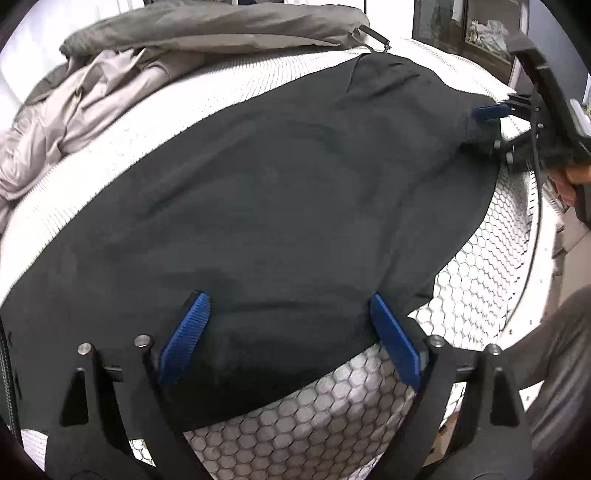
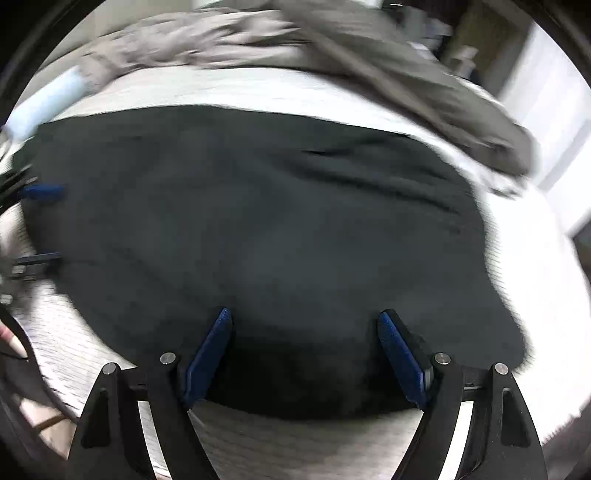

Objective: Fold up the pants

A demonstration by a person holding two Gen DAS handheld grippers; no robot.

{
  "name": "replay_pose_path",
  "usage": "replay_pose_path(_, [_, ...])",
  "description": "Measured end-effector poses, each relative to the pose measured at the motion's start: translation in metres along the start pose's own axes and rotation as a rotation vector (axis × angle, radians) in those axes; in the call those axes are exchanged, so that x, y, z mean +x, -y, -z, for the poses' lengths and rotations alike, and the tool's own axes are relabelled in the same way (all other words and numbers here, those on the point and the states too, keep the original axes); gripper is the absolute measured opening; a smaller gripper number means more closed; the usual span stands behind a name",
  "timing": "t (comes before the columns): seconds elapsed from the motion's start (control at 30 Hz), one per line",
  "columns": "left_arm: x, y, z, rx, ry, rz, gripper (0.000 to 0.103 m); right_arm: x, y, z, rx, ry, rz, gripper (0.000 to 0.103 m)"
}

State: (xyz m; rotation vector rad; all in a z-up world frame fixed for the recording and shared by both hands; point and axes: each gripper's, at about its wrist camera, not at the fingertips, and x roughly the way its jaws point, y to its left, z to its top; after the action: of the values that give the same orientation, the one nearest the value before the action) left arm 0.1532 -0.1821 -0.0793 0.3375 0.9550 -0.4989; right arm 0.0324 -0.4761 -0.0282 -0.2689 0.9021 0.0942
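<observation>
Dark pants [image 1: 280, 192] lie spread flat on a white mattress [image 1: 325, 417] with a honeycomb weave. My left gripper [image 1: 288, 295] hovers over the near edge of the pants, its blue pads wide apart with the hem lying between them, not pinched. In this view my right gripper [image 1: 487, 127] sits at the far right end of the pants. In the blurred right wrist view my right gripper [image 2: 304, 312] stands open over the near edge of the pants [image 2: 258, 221]. My left gripper [image 2: 48, 225] shows at the left end of them, open.
A crumpled grey-beige duvet [image 1: 110, 92] is heaped along the far side of the mattress, and it also appears as the duvet [image 2: 369, 55] in the right wrist view. A person's grey-clad leg [image 1: 554, 369] stands beside the mattress edge at the right. Furniture [image 1: 480, 29] lies beyond.
</observation>
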Motion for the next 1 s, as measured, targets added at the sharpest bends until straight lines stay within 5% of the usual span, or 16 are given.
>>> replay_pose_path(0.07, [-0.002, -0.001, -0.001, -0.011, 0.003, 0.011, 0.089, 0.001, 0.035, 0.01, 0.1, -0.026, 0.09, 0.082])
replay_pose_path(0.13, [-0.003, -0.005, -0.003, -0.029, 0.019, 0.02, 0.089, 0.001, 0.071, 0.02, 0.236, -0.031, 0.082, 0.082])
replay_pose_path(0.3, [-0.013, -0.004, -0.007, -0.049, 0.054, 0.025, 0.089, -0.017, 0.104, 0.028, 0.41, 0.027, -0.055, 0.083])
replay_pose_path(0.5, [0.006, -0.007, -0.013, -0.076, 0.031, 0.021, 0.092, 0.003, 0.165, 0.062, 0.856, 0.019, -0.312, 0.08])
replay_pose_path(0.6, [0.01, -0.007, -0.016, -0.081, 0.03, 0.017, 0.092, 0.007, 0.175, 0.064, 0.972, 0.111, -0.35, 0.051])
replay_pose_path(0.67, [0.01, -0.006, -0.016, -0.077, 0.032, 0.015, 0.092, 0.003, 0.177, 0.059, 0.993, 0.154, -0.359, 0.013])
replay_pose_path(0.83, [0.014, -0.007, -0.016, -0.08, 0.036, 0.018, 0.094, -0.047, 0.156, 0.059, 0.847, 0.223, -0.305, 0.012])
replay_pose_path(0.93, [0.015, -0.007, -0.017, -0.088, 0.035, 0.018, 0.095, -0.012, 0.152, 0.078, 0.824, -0.024, -0.157, 0.03])
replay_pose_path(1.0, [0.013, -0.008, -0.019, -0.091, 0.039, 0.022, 0.095, -0.017, 0.158, 0.086, 0.885, 0.014, -0.203, 0.033])
